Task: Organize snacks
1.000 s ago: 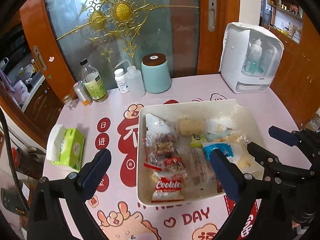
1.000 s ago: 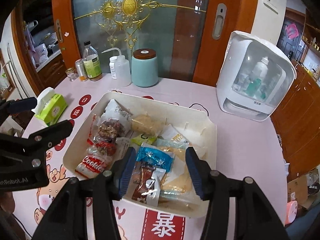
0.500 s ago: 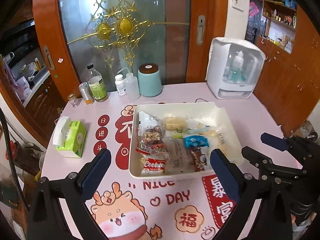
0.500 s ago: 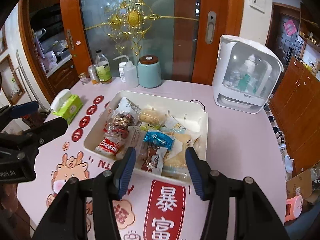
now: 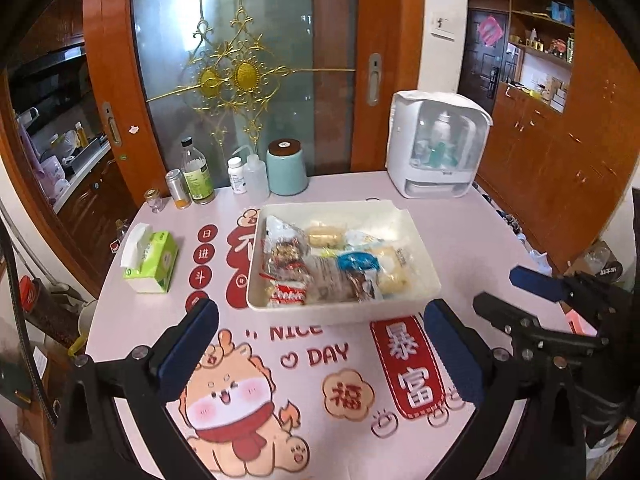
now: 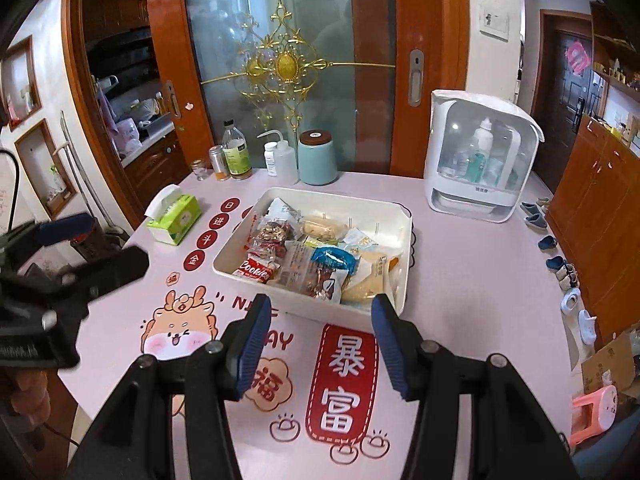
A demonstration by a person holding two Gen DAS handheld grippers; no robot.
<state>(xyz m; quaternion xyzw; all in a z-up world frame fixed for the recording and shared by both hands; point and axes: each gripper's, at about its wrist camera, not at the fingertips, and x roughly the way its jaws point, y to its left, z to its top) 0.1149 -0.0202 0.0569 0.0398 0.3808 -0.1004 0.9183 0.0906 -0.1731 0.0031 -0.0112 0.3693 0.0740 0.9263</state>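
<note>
While angled down over the near edge of the worktop (image 5: 472, 236), left gripper (image 5: 320, 344) at the near left with blue fingers (image 5: 188, 344) spread wide and empty; right gripper (image 6: 318, 342) at the near right, fingers (image 6: 250, 344) parted less widely, also empty, above the red banner print. Seen only from the right wrist: a hand (image 6: 24, 396) under the left gripper at the frame's left edge, shoes on the floor at far right. Seen only from the left wrist: open shelves at upper right. At the left edge, green tissue pack (image 5: 150, 258). Mid-worktop, white tray (image 5: 344, 312) holding the snacks (image 5: 332, 264), among them a red cookie packet (image 6: 256, 268), nut bags and a blue wrapper. At the far right corner, white sterilizer cabinet (image 6: 480, 156) with bottles inside.
</note>
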